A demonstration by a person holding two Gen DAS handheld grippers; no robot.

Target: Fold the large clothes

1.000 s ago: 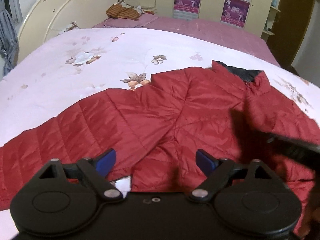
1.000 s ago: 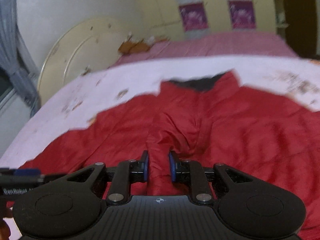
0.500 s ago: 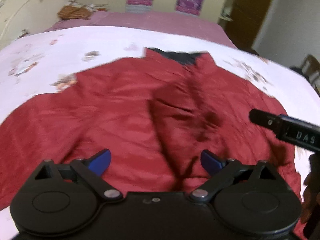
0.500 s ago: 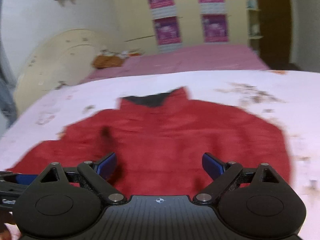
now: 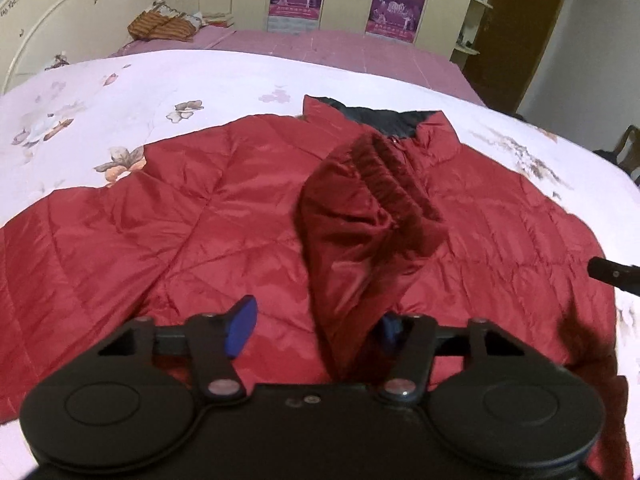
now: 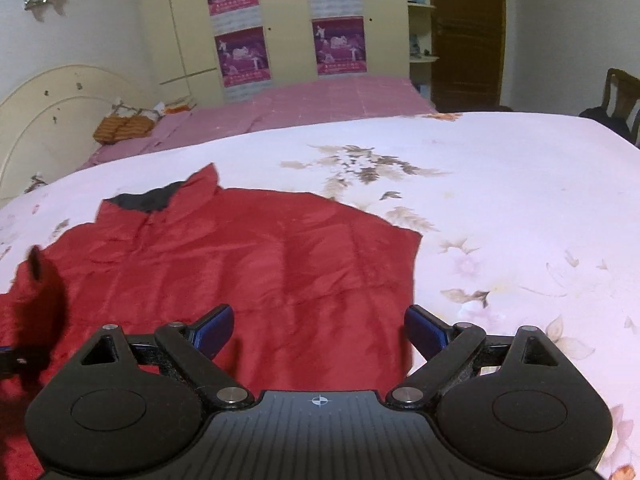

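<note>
A red quilted jacket (image 5: 192, 216) with a dark collar lining (image 5: 384, 118) lies spread on the floral bed cover (image 5: 120, 92). A sleeve with a ribbed cuff (image 5: 392, 184) stands lifted in front of my left gripper (image 5: 316, 326). Its cloth runs down between the half-open blue fingers, which stand apart around it. My right gripper (image 6: 318, 330) is open wide and empty, low over the jacket's right part (image 6: 280, 264). The lifted cuff also shows in the right wrist view (image 6: 38, 268), at the left edge.
A second bed with a pink cover (image 6: 320, 100) lies behind, with folded striped cloth (image 5: 164, 28) near the cream headboard (image 5: 80, 16). A wardrobe with posters (image 6: 288, 32), a brown door (image 6: 468, 32) and a chair (image 6: 620, 96) stand beyond. The right gripper's body (image 5: 616, 276) shows at the right edge.
My right gripper let go of the sleeve, opened wide and swung right. My left gripper narrowed around the sleeve, which now stands lifted in front of it.
</note>
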